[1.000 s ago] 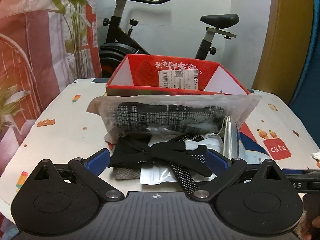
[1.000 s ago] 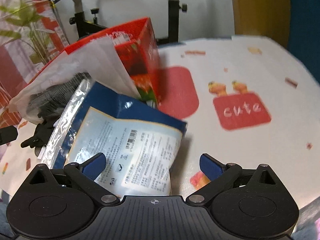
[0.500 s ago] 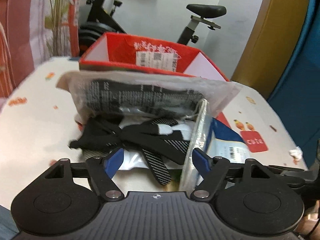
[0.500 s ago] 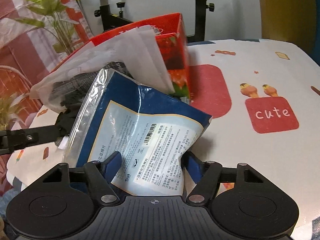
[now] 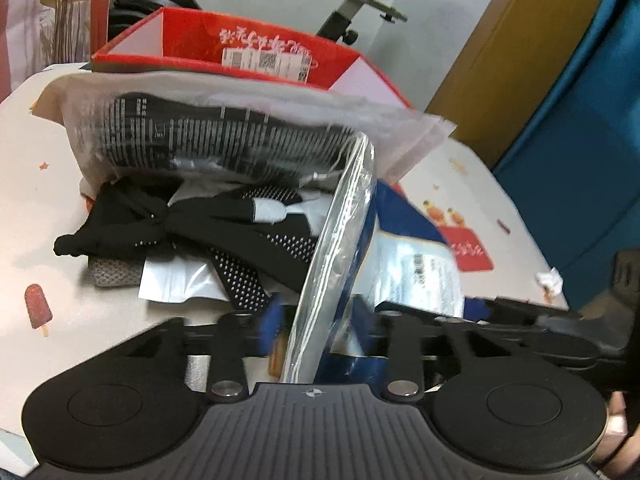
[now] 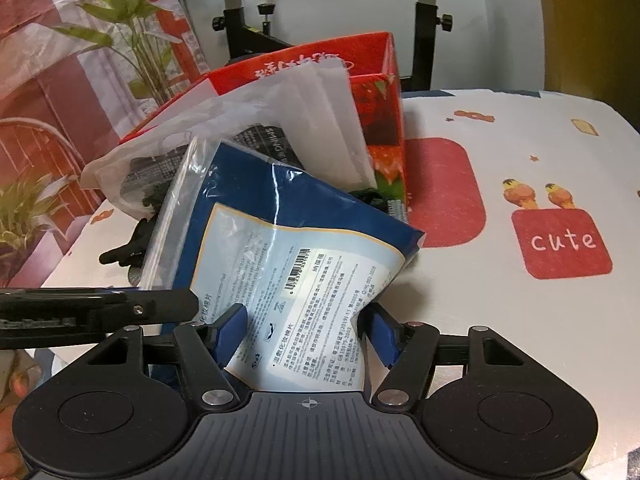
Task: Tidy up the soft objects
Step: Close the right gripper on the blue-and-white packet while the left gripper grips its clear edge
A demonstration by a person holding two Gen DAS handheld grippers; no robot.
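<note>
A blue pack (image 6: 304, 240) with a white label and a clear plastic edge stands tilted up from the table. My right gripper (image 6: 304, 336) is shut on its crumpled lower end, and its jaws are still closing a little. Seen edge-on in the left wrist view, the blue pack (image 5: 408, 256) runs between the blurred pads of my left gripper (image 5: 316, 316), whose jaws are closing onto its near edge. Behind lie black dotted gloves (image 5: 224, 232), a clear bag (image 5: 224, 136) with something black inside, and an open red box (image 5: 260, 40).
A grey cloth (image 5: 114, 274) and a silver pouch (image 5: 176, 280) lie under the gloves. A crumpled tissue (image 5: 548, 280) sits at the table's right edge. The tablecloth (image 6: 520, 140) is bare to the right. An exercise bike (image 6: 428, 20) stands behind the red box (image 6: 376, 80).
Both grippers went from wide open to closed around the blue pack. The right one raised it on edge. The left one dropped lower and came in over its near edge.
</note>
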